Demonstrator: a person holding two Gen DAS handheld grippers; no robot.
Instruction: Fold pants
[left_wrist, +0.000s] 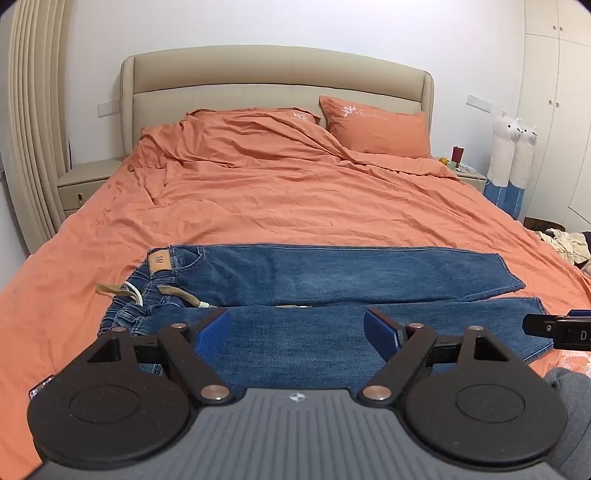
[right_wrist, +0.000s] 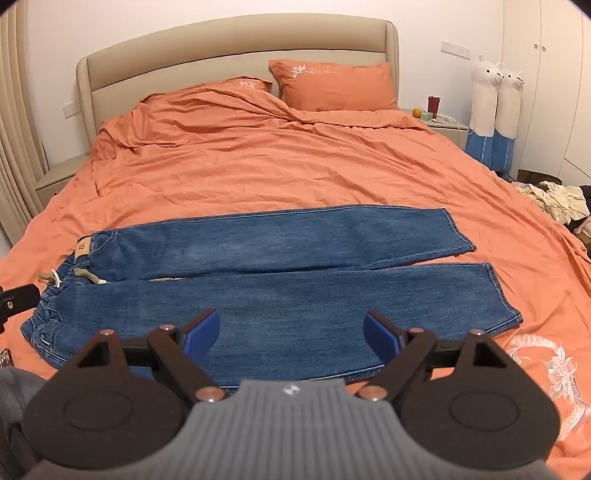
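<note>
Blue jeans (left_wrist: 332, 273) lie flat across the near part of the orange bed, waistband at the left with a tan label (left_wrist: 159, 263), both legs stretched side by side to the right. They also show in the right wrist view (right_wrist: 280, 258). My left gripper (left_wrist: 297, 330) is open and empty, hovering over the near leg close to the waist. My right gripper (right_wrist: 291, 332) is open and empty over the near leg, further right. Each gripper's edge shows in the other's view.
The bed has an orange duvet (left_wrist: 295, 192), two orange pillows (left_wrist: 376, 125) and a beige headboard. Nightstands stand at both sides. Two llama plush toys (right_wrist: 495, 107) lean by the wardrobe at right. A heap of clothes (right_wrist: 554, 199) lies on the floor.
</note>
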